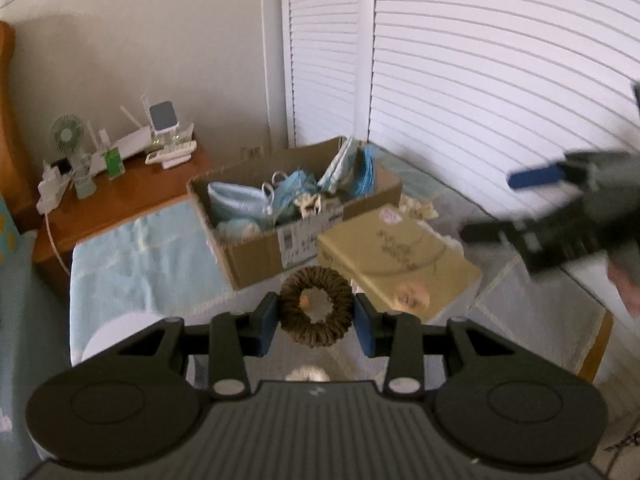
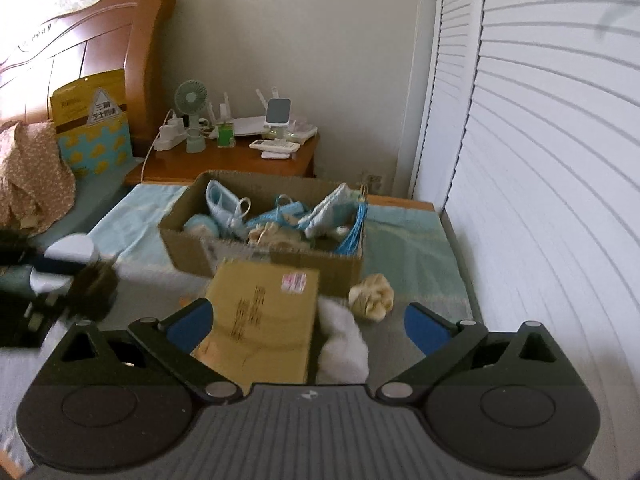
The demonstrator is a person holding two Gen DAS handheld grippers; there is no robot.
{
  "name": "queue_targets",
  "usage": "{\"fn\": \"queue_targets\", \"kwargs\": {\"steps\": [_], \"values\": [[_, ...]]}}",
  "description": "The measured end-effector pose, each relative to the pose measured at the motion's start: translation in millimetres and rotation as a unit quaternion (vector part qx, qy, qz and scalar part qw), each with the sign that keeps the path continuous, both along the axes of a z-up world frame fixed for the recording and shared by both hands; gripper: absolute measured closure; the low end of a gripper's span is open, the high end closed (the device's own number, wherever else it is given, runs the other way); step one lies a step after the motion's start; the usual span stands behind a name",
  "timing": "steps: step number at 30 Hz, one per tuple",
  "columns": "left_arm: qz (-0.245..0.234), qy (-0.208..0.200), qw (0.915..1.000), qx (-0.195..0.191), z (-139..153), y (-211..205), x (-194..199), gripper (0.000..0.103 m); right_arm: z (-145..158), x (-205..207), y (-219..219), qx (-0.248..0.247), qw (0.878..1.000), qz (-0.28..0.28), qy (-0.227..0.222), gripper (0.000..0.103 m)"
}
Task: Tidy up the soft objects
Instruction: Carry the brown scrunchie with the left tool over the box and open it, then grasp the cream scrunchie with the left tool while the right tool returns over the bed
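Observation:
My left gripper (image 1: 316,320) is shut on a brown furry scrunchie (image 1: 317,307) and holds it above the bed, in front of an open cardboard box (image 1: 256,252) full of pale blue soft items. It shows blurred at the left of the right wrist view (image 2: 94,286). My right gripper (image 2: 308,320) is open and empty above a tan flat box (image 2: 264,320); it shows at the right of the left wrist view (image 1: 516,204). A cream scrunchie (image 2: 372,292) and a white fluffy item (image 2: 344,344) lie on the bed beside the tan box.
A wooden nightstand (image 2: 240,164) holds a small fan (image 2: 192,116), chargers and remotes. A wooden headboard (image 2: 100,52), a yellow bag (image 2: 90,112) and floral cloth (image 2: 32,172) are at the left. White louvred doors (image 2: 540,160) run along the right. A white roll (image 1: 116,336) stands nearby.

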State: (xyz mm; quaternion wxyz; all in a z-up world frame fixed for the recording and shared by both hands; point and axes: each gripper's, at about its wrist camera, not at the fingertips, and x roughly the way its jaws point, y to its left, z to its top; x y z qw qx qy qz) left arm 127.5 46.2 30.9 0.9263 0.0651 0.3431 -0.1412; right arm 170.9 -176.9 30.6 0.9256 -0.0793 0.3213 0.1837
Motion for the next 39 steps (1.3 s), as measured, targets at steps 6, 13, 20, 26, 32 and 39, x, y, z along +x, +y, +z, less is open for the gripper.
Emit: {"fn": "queue_targets", "kwargs": {"steps": [6, 13, 20, 26, 32, 39], "values": [[-0.006, -0.017, 0.9997, 0.014, 11, -10, 30, 0.064, -5, -23, -4, -0.014, 1.0, 0.002, -0.011, 0.0], [0.003, -0.023, 0.9997, 0.009, 20, -15, 84, 0.063, -8, -24, -15, -0.009, 1.0, -0.008, -0.008, 0.0], [0.026, -0.027, 0.9991, 0.021, 14, -20, 121, 0.03, -10, -22, -23, -0.009, 1.0, -0.015, -0.006, 0.0], [0.03, -0.045, 0.9985, 0.01, 15, -19, 109, 0.007, -12, -22, -27, -0.005, 1.0, -0.018, -0.003, 0.0], [0.027, -0.057, 0.9979, 0.012, 19, -23, 78, 0.003, -11, -26, -28, 0.003, 1.0, -0.02, -0.004, 0.0], [0.032, -0.071, 0.9969, 0.01, 17, -28, 28, 0.002, -13, -42, -30, 0.003, 1.0, -0.021, -0.006, 0.0]]}}
